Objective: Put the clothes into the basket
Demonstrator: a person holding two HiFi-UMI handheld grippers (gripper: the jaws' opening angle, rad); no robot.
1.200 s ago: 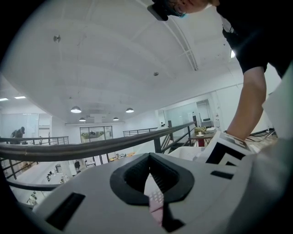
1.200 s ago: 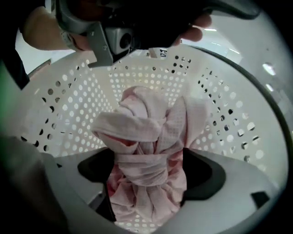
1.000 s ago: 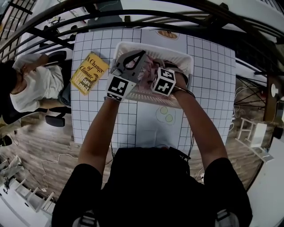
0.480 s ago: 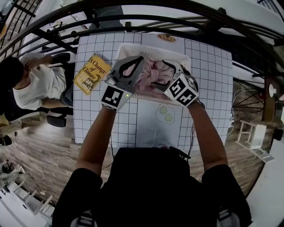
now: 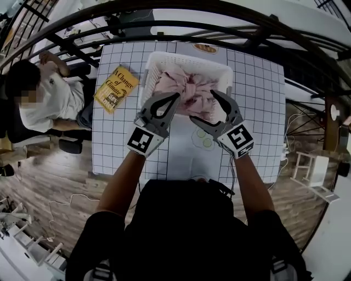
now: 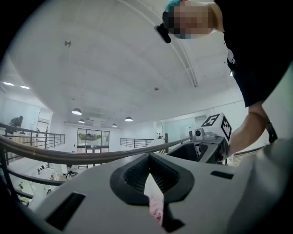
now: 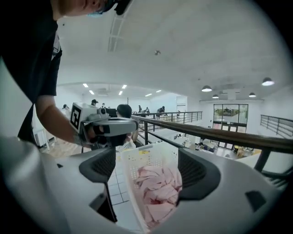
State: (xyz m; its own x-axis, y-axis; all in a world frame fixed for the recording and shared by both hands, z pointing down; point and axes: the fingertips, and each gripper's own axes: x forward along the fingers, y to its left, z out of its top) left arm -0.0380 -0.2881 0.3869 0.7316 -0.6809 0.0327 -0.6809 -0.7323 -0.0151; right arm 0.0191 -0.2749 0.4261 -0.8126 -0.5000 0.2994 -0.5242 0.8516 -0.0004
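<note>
A white perforated basket [image 5: 164, 58] stands at the far side of the grid-patterned table [image 5: 258, 99]. A crumpled pink garment [image 5: 189, 90] lies inside it. Both grippers hang above the basket's near rim, clear of the cloth. My left gripper [image 5: 176, 96] has its fingertips together and holds nothing; in the left gripper view [image 6: 150, 157] only a thin sliver shows between the pads. My right gripper [image 5: 203, 105] stands open. Between its pads in the right gripper view [image 7: 149, 171] I see the basket [image 7: 137, 160] and the pink garment [image 7: 158, 187].
A yellow book [image 5: 115, 89] lies on the table left of the basket. A person sits on a chair [image 5: 44, 101] beyond the table's left edge. Pale green circles [image 5: 204, 140] mark the table in front of the basket. A dark railing [image 5: 164, 16] curves behind the table.
Both grippers have drawn back out of the basket toward me and moved apart. The pink garment, earlier covered by them, now lies exposed in the basket.
</note>
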